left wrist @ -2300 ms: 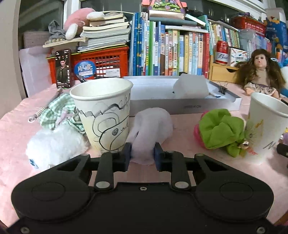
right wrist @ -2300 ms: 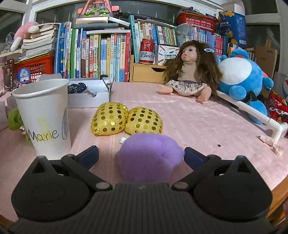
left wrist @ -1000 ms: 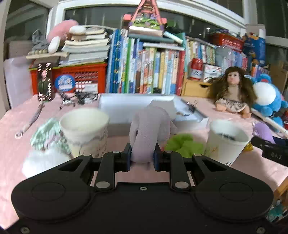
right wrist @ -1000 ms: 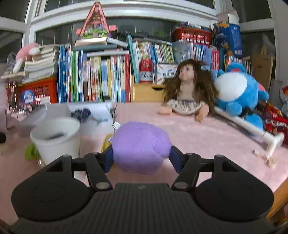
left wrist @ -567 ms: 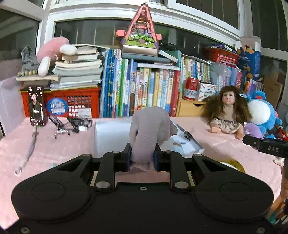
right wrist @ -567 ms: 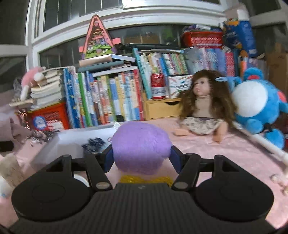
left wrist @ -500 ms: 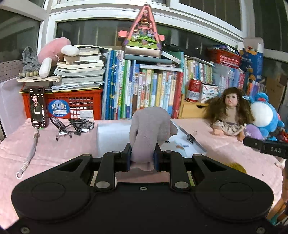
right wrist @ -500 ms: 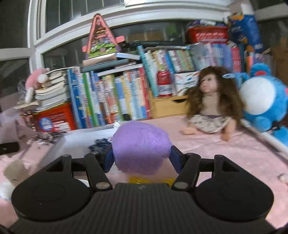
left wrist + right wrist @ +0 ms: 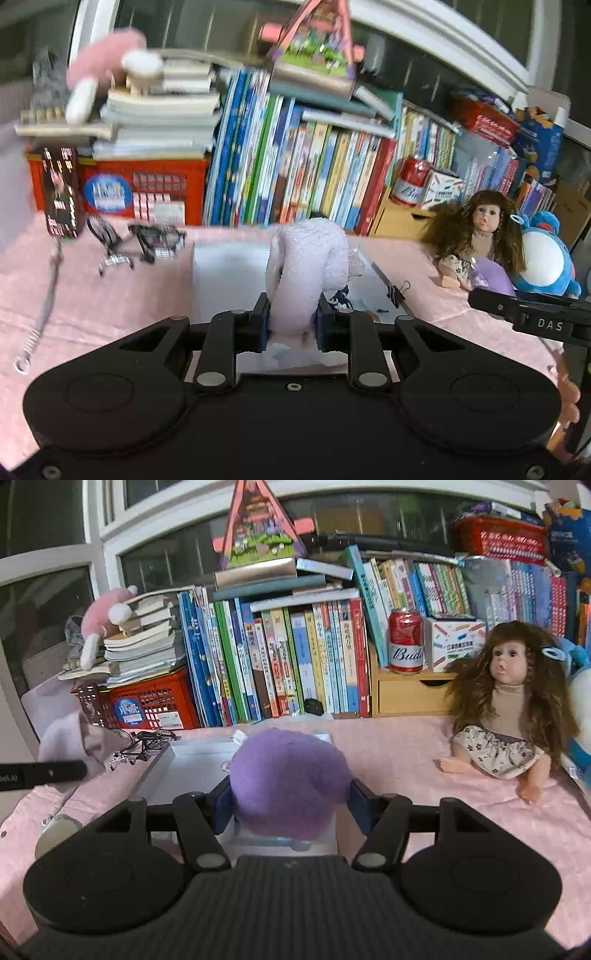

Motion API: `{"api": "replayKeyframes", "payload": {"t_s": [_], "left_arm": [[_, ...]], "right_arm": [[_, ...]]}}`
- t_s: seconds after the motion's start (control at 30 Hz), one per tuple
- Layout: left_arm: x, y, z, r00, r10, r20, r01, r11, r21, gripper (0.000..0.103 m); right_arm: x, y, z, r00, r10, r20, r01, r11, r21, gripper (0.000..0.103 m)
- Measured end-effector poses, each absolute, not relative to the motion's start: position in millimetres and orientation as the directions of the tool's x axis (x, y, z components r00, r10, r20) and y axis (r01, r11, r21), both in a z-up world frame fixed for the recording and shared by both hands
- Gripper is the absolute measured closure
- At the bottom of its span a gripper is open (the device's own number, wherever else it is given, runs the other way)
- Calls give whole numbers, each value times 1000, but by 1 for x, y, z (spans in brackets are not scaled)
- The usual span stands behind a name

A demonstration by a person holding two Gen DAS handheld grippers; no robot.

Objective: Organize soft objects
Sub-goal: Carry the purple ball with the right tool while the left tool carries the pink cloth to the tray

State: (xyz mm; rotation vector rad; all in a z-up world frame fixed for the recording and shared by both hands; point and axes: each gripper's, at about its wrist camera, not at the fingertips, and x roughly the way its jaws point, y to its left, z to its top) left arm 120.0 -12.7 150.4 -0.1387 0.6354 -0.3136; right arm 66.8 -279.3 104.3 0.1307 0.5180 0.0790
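My left gripper (image 9: 290, 319) is shut on a pale lilac soft cloth piece (image 9: 308, 266) and holds it up over the shallow white box (image 9: 225, 275). My right gripper (image 9: 290, 801) is shut on a round purple plush ball (image 9: 288, 781), held above the same white box (image 9: 184, 766). The right gripper's finger (image 9: 524, 308) and the purple ball (image 9: 491, 275) show at the right of the left wrist view. The lilac piece (image 9: 70, 744) and a left finger (image 9: 40, 771) show at the left of the right wrist view.
A doll (image 9: 511, 701) sits at the right on the pink tablecloth (image 9: 406, 746), beside a blue plush (image 9: 546, 254). Books (image 9: 288, 657), a red crate (image 9: 155, 701), a red can (image 9: 405, 640) and a wooden drawer (image 9: 410, 694) line the back. Small bicycle models (image 9: 140, 240) stand left of the box.
Both grippers closed on their soft objects and lifted them off the table, then moved forward over the white box. The cups have dropped out of view.
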Motion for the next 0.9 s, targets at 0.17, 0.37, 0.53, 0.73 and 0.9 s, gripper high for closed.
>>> {"api": "replayKeyframes", "payload": {"t_s": [0.17, 0.37, 0.53, 0.73, 0.9], "left_arm": [[162, -13, 141, 672, -336, -660, 199, 940, -276, 81], [202, -17, 121, 597, -296, -745, 135, 953, -271, 81], [226, -16, 99, 535, -258, -805, 74, 963, -260, 81], [242, -18, 82, 501, -218, -838, 34, 972, -232, 81], [248, -21, 74, 476, -215, -853, 26, 973, -231, 81]], "right_arm": [[101, -272, 107, 823, 119, -555, -55, 990, 131, 36], [142, -260, 85, 723, 113, -682, -43, 992, 119, 36], [165, -252, 66, 646, 113, -755, -46, 993, 109, 36], [183, -249, 49, 600, 110, -792, -32, 993, 113, 36], [190, -247, 43, 583, 109, -805, -35, 993, 108, 35]]}}
